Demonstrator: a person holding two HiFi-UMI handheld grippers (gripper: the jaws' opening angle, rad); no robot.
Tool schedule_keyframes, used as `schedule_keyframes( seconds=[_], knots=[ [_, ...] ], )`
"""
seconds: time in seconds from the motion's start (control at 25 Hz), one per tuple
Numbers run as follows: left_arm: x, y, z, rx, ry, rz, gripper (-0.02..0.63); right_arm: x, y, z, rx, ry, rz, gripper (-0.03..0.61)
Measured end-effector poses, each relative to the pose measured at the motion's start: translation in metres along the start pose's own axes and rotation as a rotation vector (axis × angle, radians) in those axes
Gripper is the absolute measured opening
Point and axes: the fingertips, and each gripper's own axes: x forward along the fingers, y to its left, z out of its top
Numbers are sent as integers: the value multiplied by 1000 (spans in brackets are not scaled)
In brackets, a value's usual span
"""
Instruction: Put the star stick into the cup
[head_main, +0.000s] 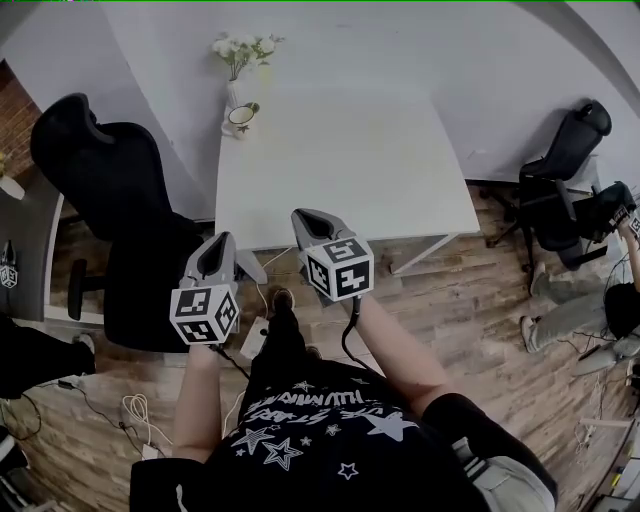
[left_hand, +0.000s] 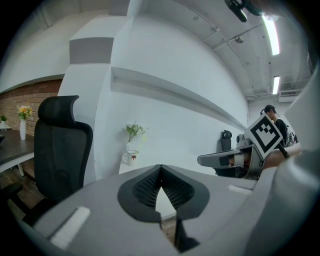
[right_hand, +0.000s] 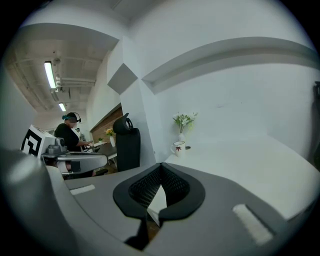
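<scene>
A white cup with a red mark stands at the far left corner of the white table, in front of a vase of white flowers. It also shows as the cup and the cup. A small dark thing lies just right of it; I cannot tell what it is. No star stick is clearly in view. My left gripper and right gripper hover before the table's near edge, far from the cup. Both the left gripper and the right gripper are shut with nothing held.
A black office chair stands left of the table, close to my left gripper. More black chairs and a seated person are at the right. Cables lie on the wooden floor. A side desk with flowers is at the far left.
</scene>
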Motion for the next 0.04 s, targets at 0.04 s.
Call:
schedule_keyframes(
  seconds=[0.04],
  knots=[
    [-5, -1, -2, -1, 3, 1, 3, -3, 3, -2, 0, 0, 2, 14]
  ],
)
